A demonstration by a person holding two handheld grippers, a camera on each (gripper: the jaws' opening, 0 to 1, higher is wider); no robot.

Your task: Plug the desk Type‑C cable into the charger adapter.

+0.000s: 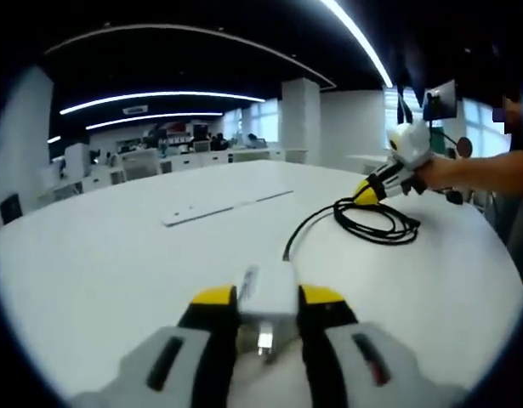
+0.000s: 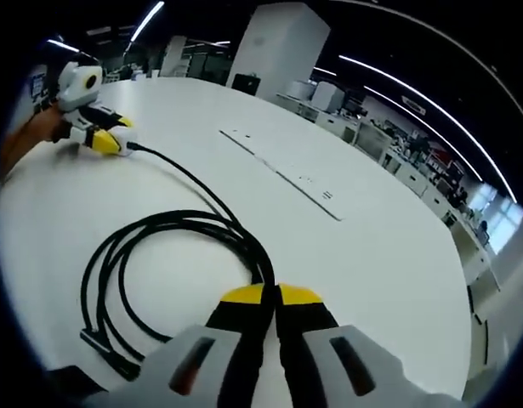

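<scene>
Left gripper [image 1: 268,299]: yellow-tipped jaws clamped on the white square charger adapter [image 1: 268,293], held just above the round white table [image 1: 116,255]. Right gripper [image 2: 273,297]: jaws pinched together on the black Type-C cable [image 2: 184,223] beside its coil, which lies on the table's right side. One cable strand runs from the coil to the adapter.
</scene>
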